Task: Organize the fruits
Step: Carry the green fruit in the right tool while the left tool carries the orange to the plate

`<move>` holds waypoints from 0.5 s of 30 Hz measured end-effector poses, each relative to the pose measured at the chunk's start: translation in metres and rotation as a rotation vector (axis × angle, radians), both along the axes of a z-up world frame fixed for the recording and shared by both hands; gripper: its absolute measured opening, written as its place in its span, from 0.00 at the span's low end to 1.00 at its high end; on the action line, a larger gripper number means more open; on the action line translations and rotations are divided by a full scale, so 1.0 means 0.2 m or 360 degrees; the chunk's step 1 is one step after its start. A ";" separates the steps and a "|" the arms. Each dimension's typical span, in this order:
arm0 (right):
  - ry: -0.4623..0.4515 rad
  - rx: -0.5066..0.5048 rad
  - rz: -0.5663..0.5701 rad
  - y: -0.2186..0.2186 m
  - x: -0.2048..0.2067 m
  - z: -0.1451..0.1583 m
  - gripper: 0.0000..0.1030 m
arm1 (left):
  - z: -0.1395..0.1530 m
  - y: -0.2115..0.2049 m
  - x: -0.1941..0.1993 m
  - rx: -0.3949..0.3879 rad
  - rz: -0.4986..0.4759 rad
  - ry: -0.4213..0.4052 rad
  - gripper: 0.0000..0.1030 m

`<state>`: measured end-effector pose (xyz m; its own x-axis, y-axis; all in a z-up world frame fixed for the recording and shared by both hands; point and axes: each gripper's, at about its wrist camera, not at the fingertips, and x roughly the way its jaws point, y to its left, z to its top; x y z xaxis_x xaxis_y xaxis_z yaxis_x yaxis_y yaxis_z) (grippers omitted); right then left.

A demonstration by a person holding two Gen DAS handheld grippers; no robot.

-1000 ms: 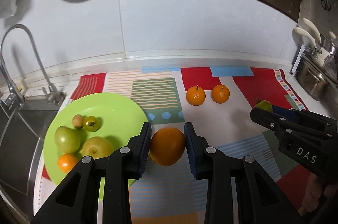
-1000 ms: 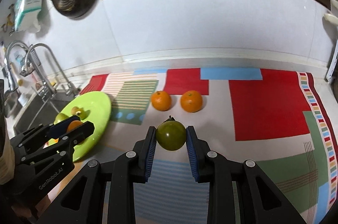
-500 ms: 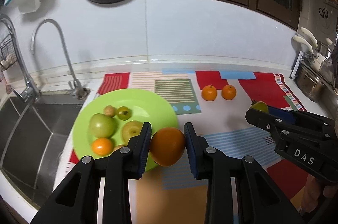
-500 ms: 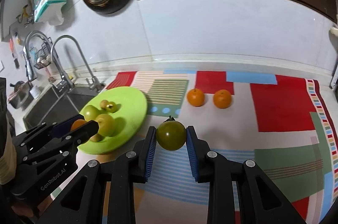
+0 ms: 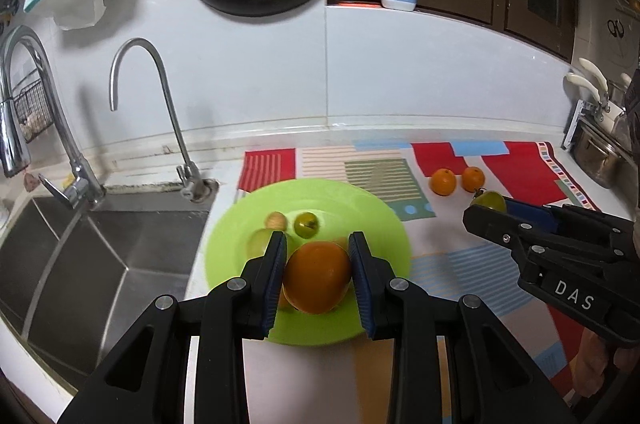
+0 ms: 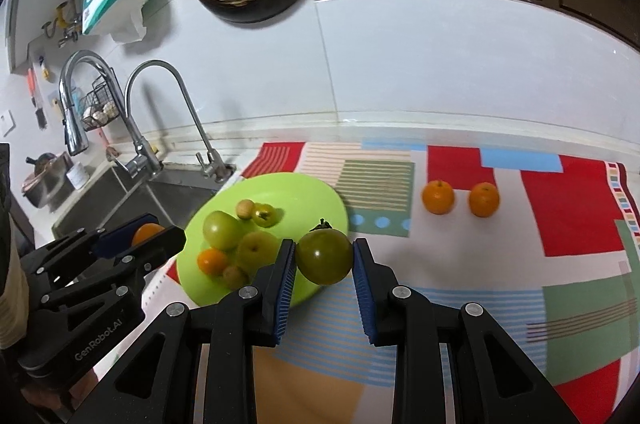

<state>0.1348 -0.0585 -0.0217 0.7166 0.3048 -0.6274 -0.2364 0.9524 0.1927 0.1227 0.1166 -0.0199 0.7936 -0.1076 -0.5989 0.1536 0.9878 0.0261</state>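
We find the left hand-held gripper (image 5: 317, 278) clamped on an orange (image 5: 317, 278) over the green plate (image 5: 372, 212); the right hand-held gripper (image 6: 324, 262) grips a green tomato (image 6: 325, 256) at the plate's right rim, beside open mat (image 6: 460, 264).

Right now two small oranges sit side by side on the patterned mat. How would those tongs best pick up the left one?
Grip the left orange across its round middle, coming from above. The other orange sits close on its right, with a small gap, so place the fingers at its front and back, where only open mat lies. It is round and stem-up, so a mid-height hold should keep it from slipping.
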 end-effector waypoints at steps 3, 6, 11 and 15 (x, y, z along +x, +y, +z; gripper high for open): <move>-0.0014 -0.0004 -0.0004 0.06 0.03 0.01 0.29 | 0.00 0.06 0.04 0.0008 -0.0014 -0.0012 0.31; -0.0014 -0.0002 -0.0007 0.12 0.07 0.00 0.29 | 0.00 0.10 0.09 0.0018 -0.0025 -0.0022 0.31; -0.0007 -0.0009 0.0009 0.20 0.16 -0.01 0.29 | -0.01 0.17 0.19 0.0029 -0.0043 -0.0024 0.31; 0.0017 -0.0019 0.0020 0.26 0.24 -0.05 0.29 | -0.04 0.20 0.29 0.0038 -0.0056 -0.0019 0.31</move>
